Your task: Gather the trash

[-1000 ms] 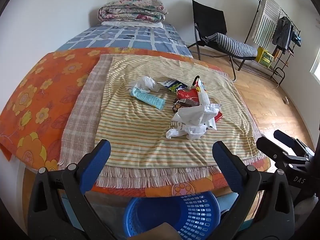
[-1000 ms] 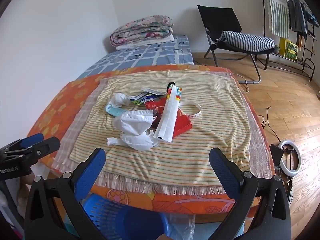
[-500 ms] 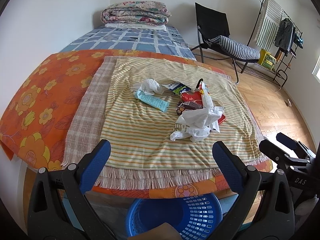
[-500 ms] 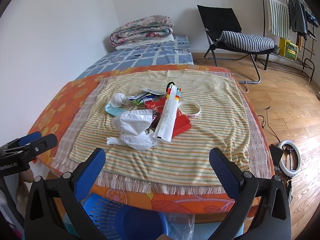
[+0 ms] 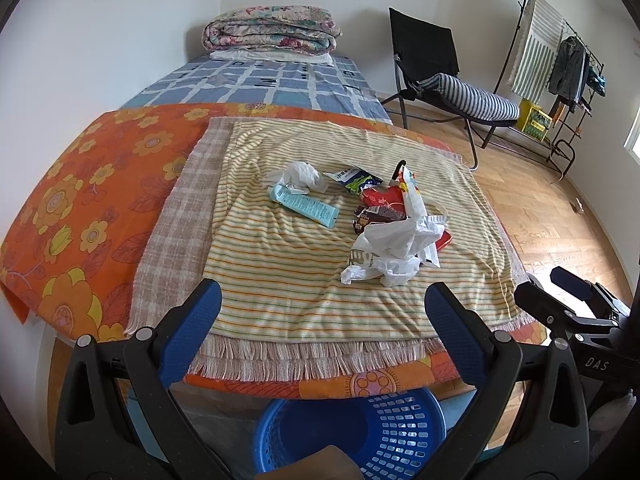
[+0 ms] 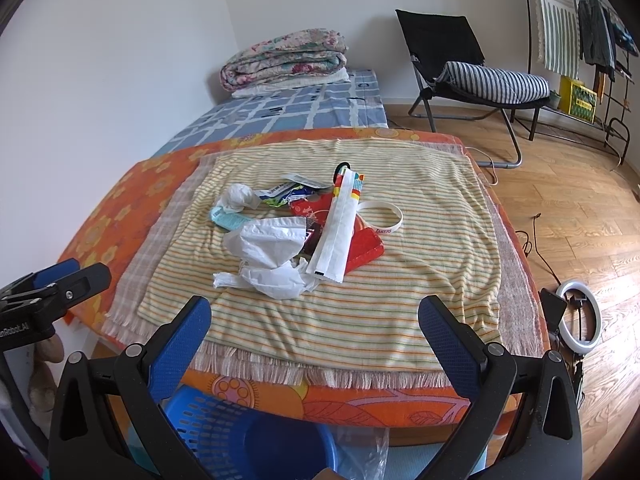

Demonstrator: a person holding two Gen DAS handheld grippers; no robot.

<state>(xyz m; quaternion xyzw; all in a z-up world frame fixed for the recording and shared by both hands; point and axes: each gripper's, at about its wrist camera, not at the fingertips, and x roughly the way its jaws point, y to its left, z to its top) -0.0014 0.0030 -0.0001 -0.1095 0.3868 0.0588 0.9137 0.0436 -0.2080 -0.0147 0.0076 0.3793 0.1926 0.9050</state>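
Note:
A pile of trash lies on the striped cloth [image 5: 280, 264]: a crumpled white plastic bag [image 5: 396, 240] [image 6: 268, 248], a teal tube [image 5: 304, 206], a crumpled tissue [image 5: 298, 176] [image 6: 238, 198], a red wrapper [image 6: 360, 240], a long white wrapper [image 6: 340, 232], a green-blue packet [image 5: 356, 178] and a white wristband [image 6: 384, 220]. A blue basket [image 5: 360, 436] [image 6: 240, 436] stands on the floor below the table's near edge. My left gripper [image 5: 320, 312] and right gripper [image 6: 316, 320] are both open and empty, held above the basket, short of the trash.
An orange flowered cloth [image 5: 80, 200] covers the table. A bed with folded quilts [image 5: 272, 36] is behind it. A black chair [image 5: 440, 76] and clothes rack [image 5: 560, 60] stand at the right. A ring light [image 6: 580, 312] lies on the wooden floor.
Both grippers have drifted slightly; the left view has risen and tilted a little, so the table looks lower. Nothing on the table has moved.

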